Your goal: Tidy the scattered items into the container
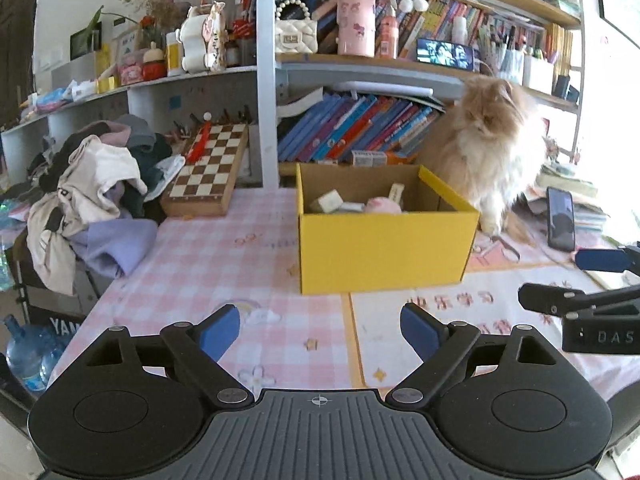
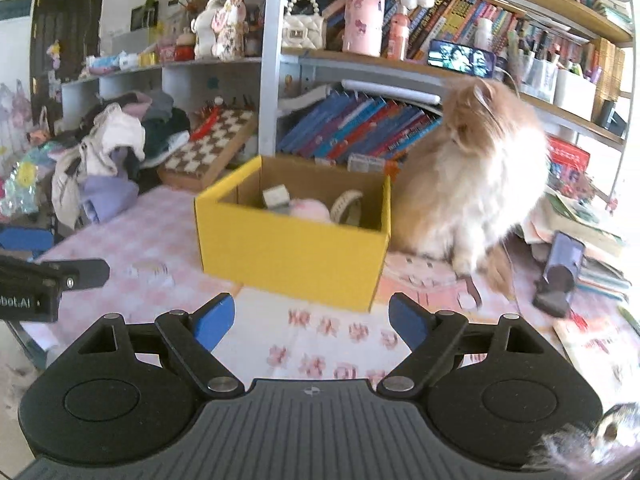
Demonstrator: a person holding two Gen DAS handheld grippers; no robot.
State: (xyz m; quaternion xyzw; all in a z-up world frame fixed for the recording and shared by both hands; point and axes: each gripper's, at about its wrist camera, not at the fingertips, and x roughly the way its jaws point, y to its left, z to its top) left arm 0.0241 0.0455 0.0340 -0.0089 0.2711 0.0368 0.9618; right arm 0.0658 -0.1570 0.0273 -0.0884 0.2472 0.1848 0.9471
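Right hand-held gripper point(image 1: 592, 276), half cut off.

Crowded bookshelves point(image 1: 420, 60) line the back wall — bright daylight floods in from the right over the pink-checked table point(image 1: 208, 256).

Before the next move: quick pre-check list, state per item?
1. Left gripper open and empty: ok, jaws apart, nothing between them.
2. Right gripper open and empty: ok, same.
3. Yellow box upright and open-topped: ok; a small white block and a pink soft item already lie inside.
4. Next item to pick identified: cannot tell; no loose small item shows on the pink checked cloth in front of the box.
5. Path around the box free: not ok; a fluffy cat sits right beside the box's far right corner.
6. Grippers apart from each other: ok, both low in front of the box, not touching.
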